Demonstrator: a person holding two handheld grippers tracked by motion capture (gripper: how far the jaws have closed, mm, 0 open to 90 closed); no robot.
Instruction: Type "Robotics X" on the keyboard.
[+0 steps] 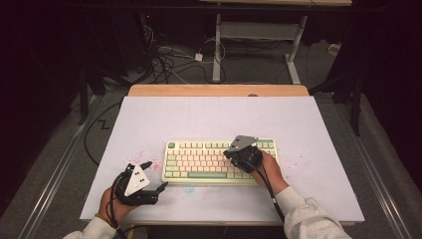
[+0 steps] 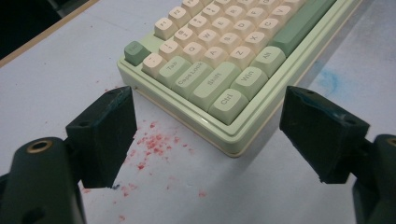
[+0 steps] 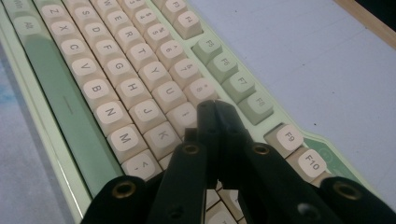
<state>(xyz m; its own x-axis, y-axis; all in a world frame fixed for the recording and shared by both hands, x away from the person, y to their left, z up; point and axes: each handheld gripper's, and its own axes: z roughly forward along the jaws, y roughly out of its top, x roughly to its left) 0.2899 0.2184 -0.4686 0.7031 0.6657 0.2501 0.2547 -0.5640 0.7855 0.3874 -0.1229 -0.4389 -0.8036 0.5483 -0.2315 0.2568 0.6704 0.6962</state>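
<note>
A pale green mechanical keyboard with cream keycaps (image 1: 219, 160) lies near the middle of the white table top (image 1: 214, 117), slightly toward the near edge. The right gripper (image 3: 212, 109) has its black jaws pressed together with nothing between them, and their joined tip rests over the keys of the upper rows right of centre, about where the 9 and O keys would sit. It looks like a key press with the closed tip. To do it well, keep the jaws together, come straight down on one cap's centre, and avoid catching a neighbouring key (the caps sit close). The left gripper (image 2: 205, 135) hangs with jaws wide apart and empty near the keyboard's near-left corner, above red speckles (image 2: 156, 142) on the table, clear of the keyboard.
</note>
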